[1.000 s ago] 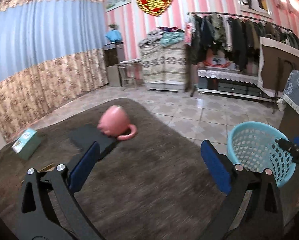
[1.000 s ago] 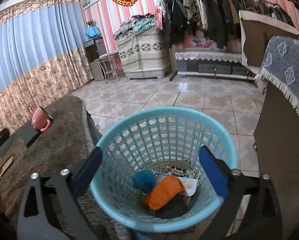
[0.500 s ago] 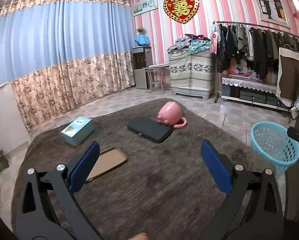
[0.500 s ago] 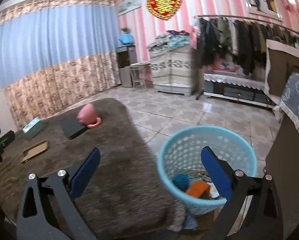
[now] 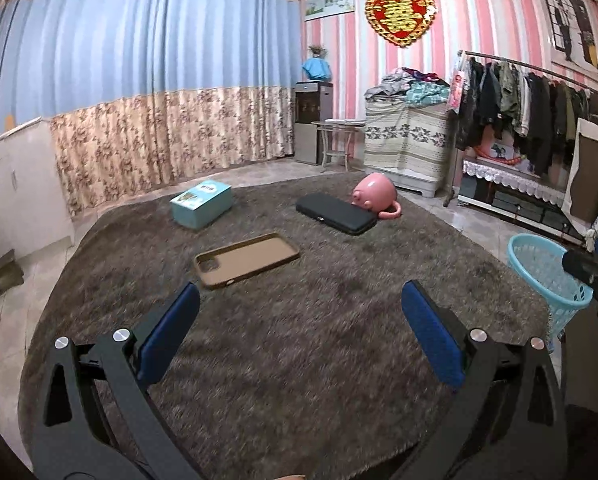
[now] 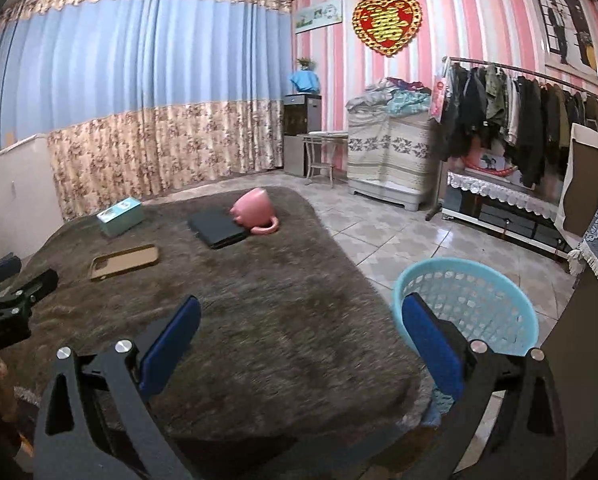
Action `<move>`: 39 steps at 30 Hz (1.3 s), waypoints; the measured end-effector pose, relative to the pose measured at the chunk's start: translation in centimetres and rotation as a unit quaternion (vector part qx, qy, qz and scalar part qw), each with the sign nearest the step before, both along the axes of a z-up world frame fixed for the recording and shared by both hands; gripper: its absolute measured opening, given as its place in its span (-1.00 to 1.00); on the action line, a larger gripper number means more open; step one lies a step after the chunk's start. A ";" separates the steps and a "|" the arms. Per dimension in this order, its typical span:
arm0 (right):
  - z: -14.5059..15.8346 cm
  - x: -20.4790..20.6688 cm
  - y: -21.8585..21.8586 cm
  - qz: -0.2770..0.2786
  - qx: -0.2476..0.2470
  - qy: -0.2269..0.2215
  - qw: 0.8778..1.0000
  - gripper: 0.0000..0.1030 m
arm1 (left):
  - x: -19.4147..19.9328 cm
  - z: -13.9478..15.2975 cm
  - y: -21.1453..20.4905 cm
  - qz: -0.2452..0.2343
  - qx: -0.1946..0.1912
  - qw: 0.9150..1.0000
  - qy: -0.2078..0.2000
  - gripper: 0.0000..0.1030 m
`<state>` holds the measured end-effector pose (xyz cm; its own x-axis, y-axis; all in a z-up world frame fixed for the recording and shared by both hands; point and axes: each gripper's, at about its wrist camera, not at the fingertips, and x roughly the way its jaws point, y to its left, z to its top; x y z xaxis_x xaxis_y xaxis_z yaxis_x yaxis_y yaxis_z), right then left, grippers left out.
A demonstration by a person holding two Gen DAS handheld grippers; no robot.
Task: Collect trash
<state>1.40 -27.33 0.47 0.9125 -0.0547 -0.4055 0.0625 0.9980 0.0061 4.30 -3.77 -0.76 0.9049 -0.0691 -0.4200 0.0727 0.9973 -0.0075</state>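
A light blue mesh basket (image 6: pixel 465 308) stands on the tiled floor by the table's right edge; it also shows in the left wrist view (image 5: pixel 547 276). Its contents are hidden now. My left gripper (image 5: pixel 299 328) is open and empty above the near part of the brown furry table cover (image 5: pixel 299 360). My right gripper (image 6: pixel 301 332) is open and empty above the table's near right corner, left of the basket.
On the table lie a tan phone case (image 5: pixel 245 260), a teal box (image 5: pixel 201 203), a black case (image 5: pixel 335 213) and a tipped pink mug (image 5: pixel 375 196). A clothes rack (image 6: pixel 519 120) and a covered cabinet (image 6: pixel 387 156) stand behind.
Both grippers have pulled back and up from the basket. The right view has swung left from the basket's inside to the table; the left view now takes in the whole table.
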 end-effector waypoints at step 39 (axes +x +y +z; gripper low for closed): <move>-0.2 -4.1 3.3 0.024 0.011 -0.028 0.999 0.91 | -4.7 -1.3 1.1 0.000 -0.010 0.999 -0.032 0.90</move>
<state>-2.68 -24.02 0.29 0.9348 -0.0028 -0.3552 0.0145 0.9994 0.0302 -0.35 -2.69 -2.04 0.9299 -0.0769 -0.3598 0.0732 0.9970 -0.0237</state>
